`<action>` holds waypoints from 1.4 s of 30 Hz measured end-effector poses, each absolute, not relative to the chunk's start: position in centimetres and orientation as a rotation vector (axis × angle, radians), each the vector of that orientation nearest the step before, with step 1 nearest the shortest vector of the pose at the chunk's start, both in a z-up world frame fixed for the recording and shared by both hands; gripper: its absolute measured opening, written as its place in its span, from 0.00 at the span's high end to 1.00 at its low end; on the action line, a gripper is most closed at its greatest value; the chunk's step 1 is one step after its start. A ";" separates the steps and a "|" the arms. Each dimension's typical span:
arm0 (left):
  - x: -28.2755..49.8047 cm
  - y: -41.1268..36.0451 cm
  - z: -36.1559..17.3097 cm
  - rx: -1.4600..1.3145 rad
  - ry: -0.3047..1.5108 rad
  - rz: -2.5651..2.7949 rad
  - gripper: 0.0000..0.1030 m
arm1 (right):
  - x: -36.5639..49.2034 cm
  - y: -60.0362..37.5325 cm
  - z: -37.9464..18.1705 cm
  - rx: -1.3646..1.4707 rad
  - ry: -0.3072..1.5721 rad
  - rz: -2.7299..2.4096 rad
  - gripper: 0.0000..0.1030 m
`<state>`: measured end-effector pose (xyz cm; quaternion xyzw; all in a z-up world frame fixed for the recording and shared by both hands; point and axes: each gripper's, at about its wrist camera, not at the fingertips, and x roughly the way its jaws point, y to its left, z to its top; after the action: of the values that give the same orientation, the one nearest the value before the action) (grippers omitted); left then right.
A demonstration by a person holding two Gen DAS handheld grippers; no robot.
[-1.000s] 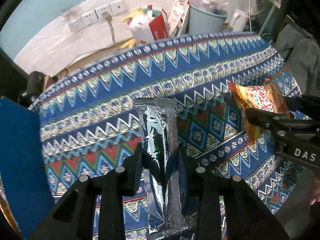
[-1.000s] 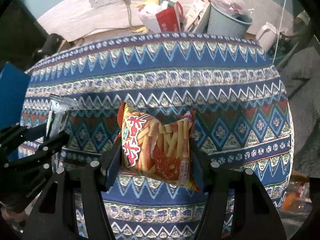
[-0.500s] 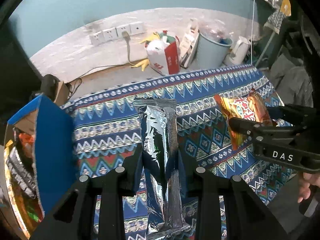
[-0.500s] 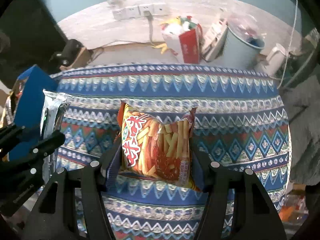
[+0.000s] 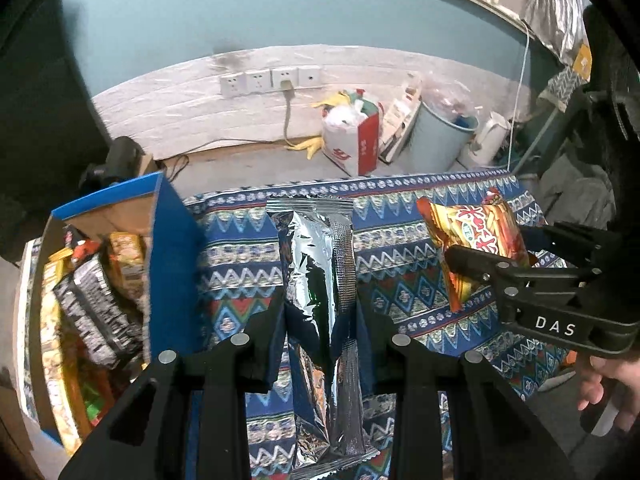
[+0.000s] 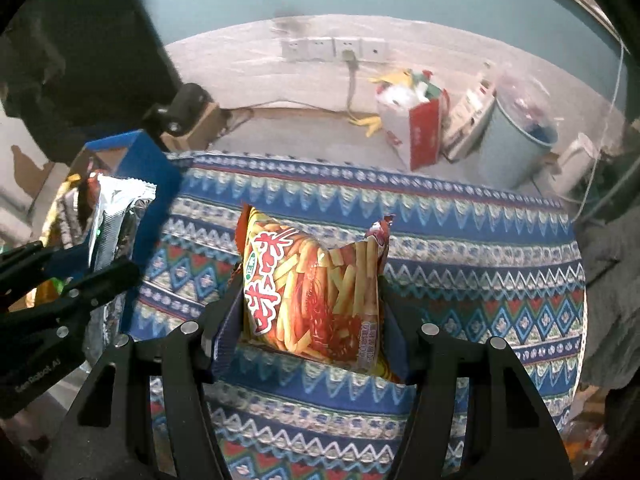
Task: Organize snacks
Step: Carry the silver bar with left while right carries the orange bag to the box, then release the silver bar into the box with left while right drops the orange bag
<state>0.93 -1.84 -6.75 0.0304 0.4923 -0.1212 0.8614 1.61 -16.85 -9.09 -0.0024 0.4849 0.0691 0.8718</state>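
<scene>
My left gripper (image 5: 320, 328) clamps the long silver foil packet (image 5: 320, 280), right gripper (image 6: 312, 320) clamps the orange fries bag (image 6: 312, 292), both above the patterned blue tablecloth (image 6: 460, 248). Risk: slick foil slips, or packets snag the blue cardboard snack box (image 5: 172, 264) wall at the cloth's left edge.

Silver packet (image 5: 320, 280) lower end cut off at the 6 o'clock frame edge, blue box (image 5: 168, 264) contents partly hidden behind its wall at 9 o'clock, person's hand (image 5: 608, 388) cropped at 4 o'clock, packet print illegible.
</scene>
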 end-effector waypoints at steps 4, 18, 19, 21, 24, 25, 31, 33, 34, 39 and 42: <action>0.5 0.2 -6.3 0.056 1.020 -0.220 0.69 | 1.6 -15.3 -8.4 -0.022 1.002 0.174 0.41; -0.5 7.0 -5.2 0.004 0.980 -0.118 0.69 | 2.4 -8.8 -7.4 -0.077 0.987 0.274 0.41; -0.7 7.4 -5.1 0.000 0.980 -0.113 0.69 | 2.5 -8.4 -7.5 -0.081 0.989 0.279 0.41; -0.8 8.4 -5.2 -0.006 0.976 -0.098 0.69 | 2.7 -7.5 -7.6 -0.091 0.991 0.292 0.41; -1.0 9.8 -5.4 -0.025 0.979 -0.083 0.69 | 2.9 -6.0 -7.6 -0.105 0.992 0.311 0.41; -1.0 10.3 -5.5 -0.032 0.981 -0.076 0.69 | 2.9 -5.5 -7.6 -0.109 0.992 0.316 0.41; -1.3 12.2 -6.2 -0.034 0.986 -0.039 0.69 | 3.3 -2.8 -7.7 -0.127 0.994 0.351 0.41; -1.1 12.8 -6.6 -0.027 0.987 -0.025 0.69 | 3.4 -2.0 -7.9 -0.134 0.997 0.361 0.41; -1.0 13.0 -6.7 -0.026 0.987 -0.017 0.69 | 3.5 -1.5 -8.0 -0.138 0.998 0.366 0.41; -0.9 14.2 -7.9 -0.042 1.013 -0.007 0.69 | 3.8 0.1 -8.4 -0.149 1.006 0.385 0.41; -0.8 14.6 -8.5 -0.051 1.027 -0.009 0.65 | 4.0 0.9 -8.7 -0.158 1.013 0.394 0.41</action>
<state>-0.83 14.61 -8.46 -0.0243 0.4912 -0.0044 0.8707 3.99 0.91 -8.71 -0.0752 0.4814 0.1871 0.8530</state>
